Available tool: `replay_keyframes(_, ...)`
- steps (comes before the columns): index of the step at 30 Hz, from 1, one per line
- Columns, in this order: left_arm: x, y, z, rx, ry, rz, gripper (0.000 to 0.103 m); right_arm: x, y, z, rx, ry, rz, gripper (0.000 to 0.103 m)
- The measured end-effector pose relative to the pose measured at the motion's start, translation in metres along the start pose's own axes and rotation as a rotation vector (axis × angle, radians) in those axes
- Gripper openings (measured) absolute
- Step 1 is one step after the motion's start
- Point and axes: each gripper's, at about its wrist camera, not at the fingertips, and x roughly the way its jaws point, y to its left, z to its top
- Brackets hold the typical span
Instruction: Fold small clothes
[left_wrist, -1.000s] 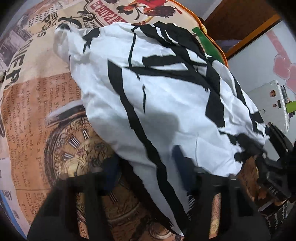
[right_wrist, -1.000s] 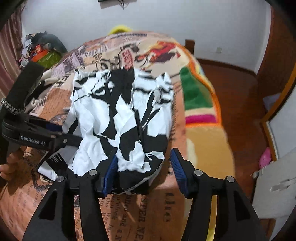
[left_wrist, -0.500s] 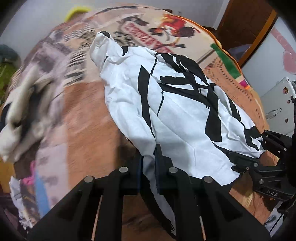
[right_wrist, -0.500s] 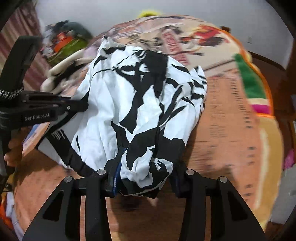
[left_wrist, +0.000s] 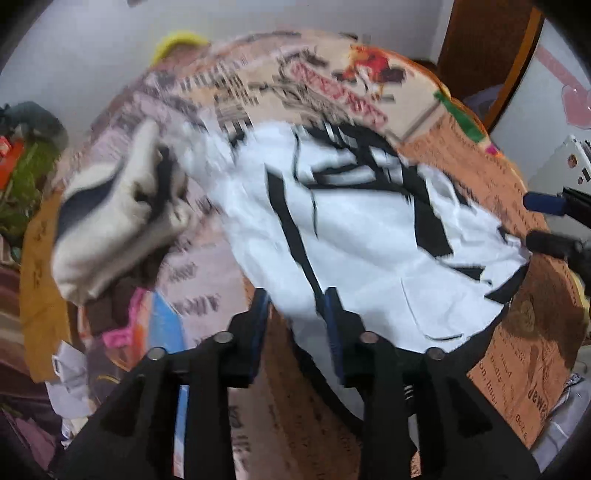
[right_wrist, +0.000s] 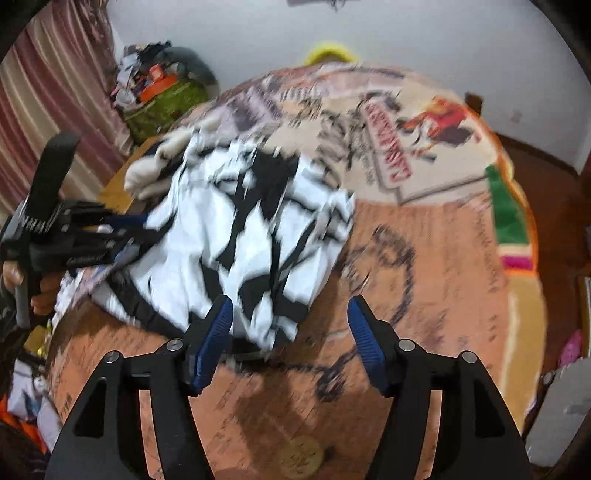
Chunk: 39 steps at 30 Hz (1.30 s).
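Right wrist — newsprint bedspread (right_wrist: 424, 258) under garment (right_wrist: 251, 236) — white wall (right_wrist: 258, 33).

A white garment with bold black stripes (left_wrist: 369, 236) lies spread across the centre of the frame on a newspaper-print orange bedspread (left_wrist: 480, 177). The left gripper (left_wrist: 295, 306), at lower centre, has its blue-padded jaws parted around the garment's near edge. A crumpled cream and dark cloth bundle (left_wrist: 114, 221) sits at left. The right gripper (left_wrist: 535, 218) enters at the right edge, jaws apart.

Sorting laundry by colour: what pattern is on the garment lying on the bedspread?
White garment with bold black stripes and bands; clearest in the left wrist view.
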Motion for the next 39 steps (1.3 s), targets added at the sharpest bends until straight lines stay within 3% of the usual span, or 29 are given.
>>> replay_keyframes(2, -0.010, 0.008, 0.006, -0.016, -0.055, 0.003, 0.050, 0.002, -0.003, 0.017, 0.009, -0.023, 0.008, 0.061)
replay_keyframes(6, -0.006, 0.022, 0.025, -0.064, -0.096, 0.005, 0.055, 0.027, 0.007, 0.058, -0.018, -0.038, 0.046, 0.061)
replay_keyframes(10, 0.021, 0.034, 0.039, -0.111, -0.059, -0.003, 0.056, 0.073, 0.020, 0.095, -0.053, 0.017, 0.092, 0.060)
replay_keyframes(13, 0.039, 0.041, 0.044, -0.157, -0.032, -0.039, 0.056, 0.107, 0.026, 0.111, -0.075, 0.082, 0.118, 0.045)
replay_keyframes(14, 0.044, 0.043, 0.045, -0.165, -0.025, -0.049, 0.056, 0.119, 0.027, 0.115, -0.084, 0.109, 0.130, 0.034)
replay_keyframes(15, 0.051, 0.043, 0.046, -0.166, -0.015, -0.052, 0.056, 0.122, 0.029, 0.115, -0.090, 0.121, 0.131, 0.021)
replay_keyframes(18, 0.065, 0.042, 0.045, -0.149, 0.011, -0.046, 0.056, 0.132, 0.030, 0.113, -0.132, 0.114, 0.118, 0.009)
replay_keyframes(24, 0.088, 0.044, 0.033, -0.139, 0.067, -0.048, 0.058, 0.112, 0.012, 0.104, -0.134, -0.011, 0.049, 0.005)
replay_keyframes(30, 0.095, 0.046, 0.022, -0.130, 0.068, -0.025, 0.066, 0.120, -0.022, 0.091, -0.080, 0.015, -0.025, 0.005)
replay_keyframes(34, 0.099, 0.039, 0.022, -0.092, 0.070, 0.015, 0.068, 0.129, -0.046, 0.082, 0.019, 0.051, -0.013, 0.005)
replay_keyframes(36, 0.101, 0.037, 0.022, -0.084, 0.073, 0.026, 0.068, 0.129, -0.048, 0.077, 0.012, 0.052, -0.041, 0.005)
replay_keyframes(39, 0.101, 0.037, 0.020, -0.079, 0.071, 0.033, 0.068, 0.117, -0.061, 0.072, 0.005, 0.036, -0.154, 0.005)
